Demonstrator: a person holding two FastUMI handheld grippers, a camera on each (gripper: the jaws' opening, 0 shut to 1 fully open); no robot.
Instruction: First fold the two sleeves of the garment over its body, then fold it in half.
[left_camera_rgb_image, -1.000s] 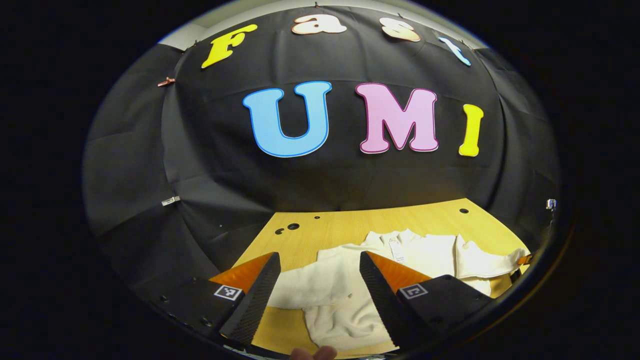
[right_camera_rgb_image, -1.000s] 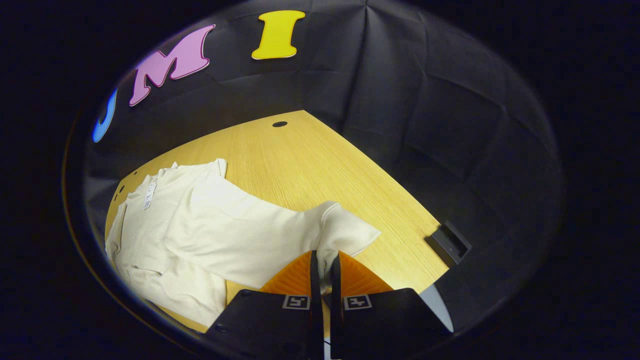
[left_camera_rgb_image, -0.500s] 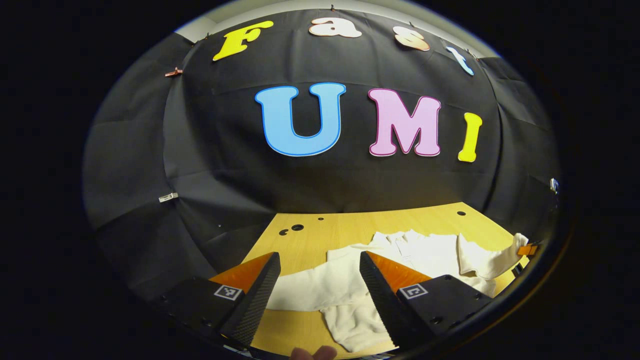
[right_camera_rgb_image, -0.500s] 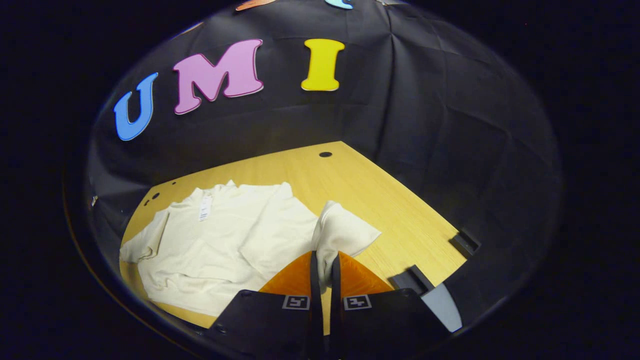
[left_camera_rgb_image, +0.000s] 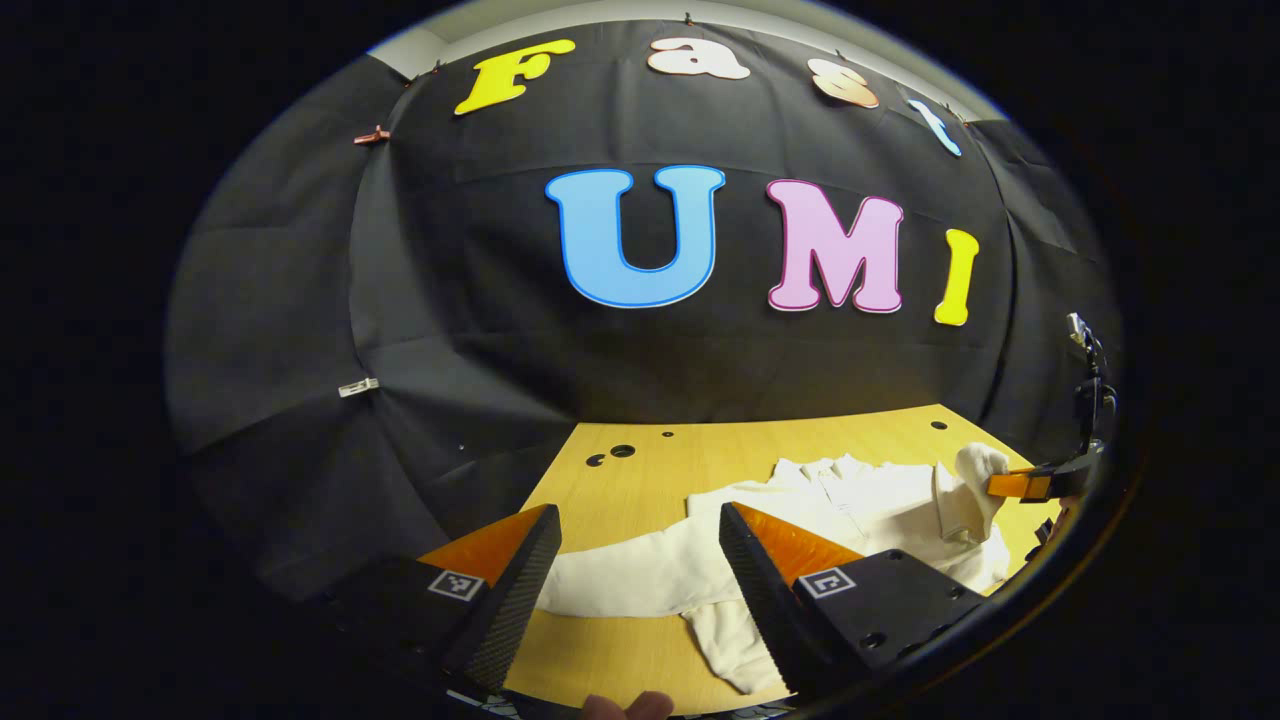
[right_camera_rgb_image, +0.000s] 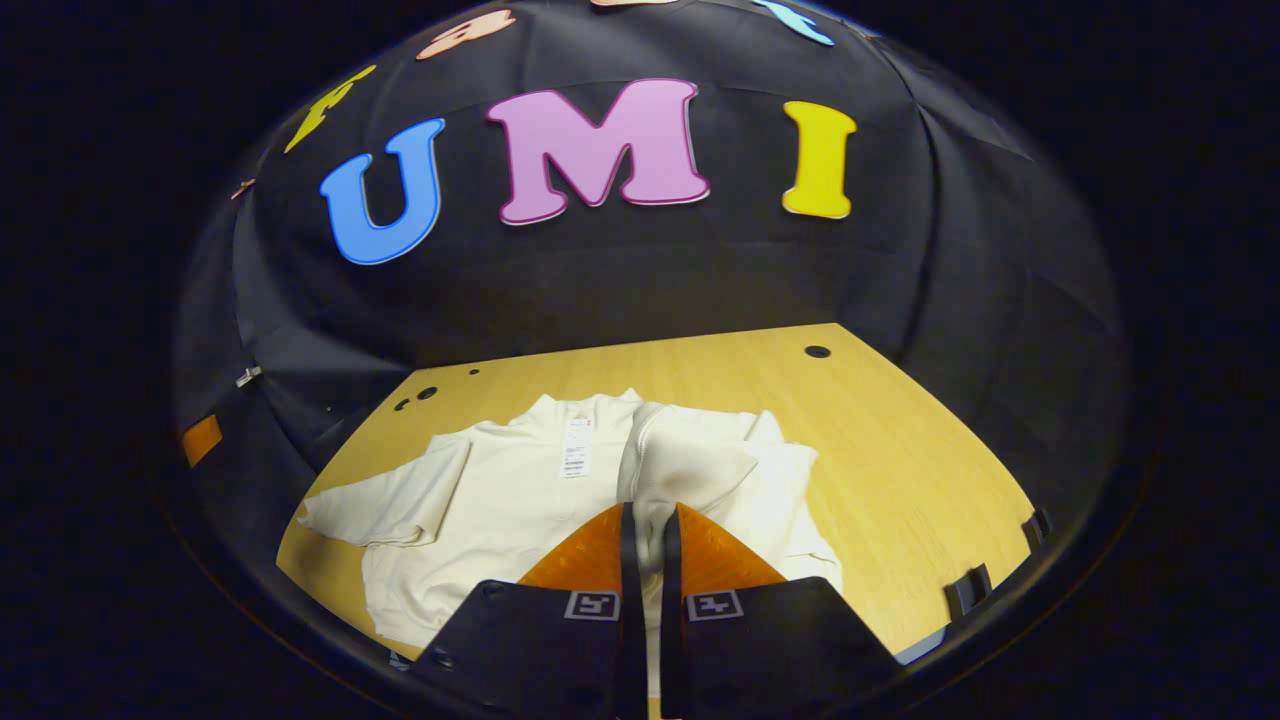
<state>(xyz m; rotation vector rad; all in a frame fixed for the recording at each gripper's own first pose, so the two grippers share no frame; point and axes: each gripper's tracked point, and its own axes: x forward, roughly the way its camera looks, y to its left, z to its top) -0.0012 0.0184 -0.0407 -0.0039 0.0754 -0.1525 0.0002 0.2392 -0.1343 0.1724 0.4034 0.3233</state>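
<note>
Wooden worktop (right_camera_rgb_image: 900, 450) carries the cream garment (right_camera_rgb_image: 520, 490); the right tool (right_camera_rgb_image: 650, 525) pinches its right sleeve (right_camera_rgb_image: 690, 465) over the body, while the left tool (left_camera_rgb_image: 640, 560) hovers wide apart above the other sleeve (left_camera_rgb_image: 630, 580).

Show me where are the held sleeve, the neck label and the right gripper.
held sleeve (right_camera_rgb_image: 690, 470), right gripper view, its cuff end.
neck label (right_camera_rgb_image: 575, 448), right gripper view, its middle.
right gripper (right_camera_rgb_image: 640, 525), right gripper view, between fingertips.

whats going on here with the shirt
A person is folding a cream garment on a wooden table with two handheld grippers. The right gripper is shut on one sleeve, carrying it over the body. The left gripper hangs open above the other sleeve, not yet folded.
</note>
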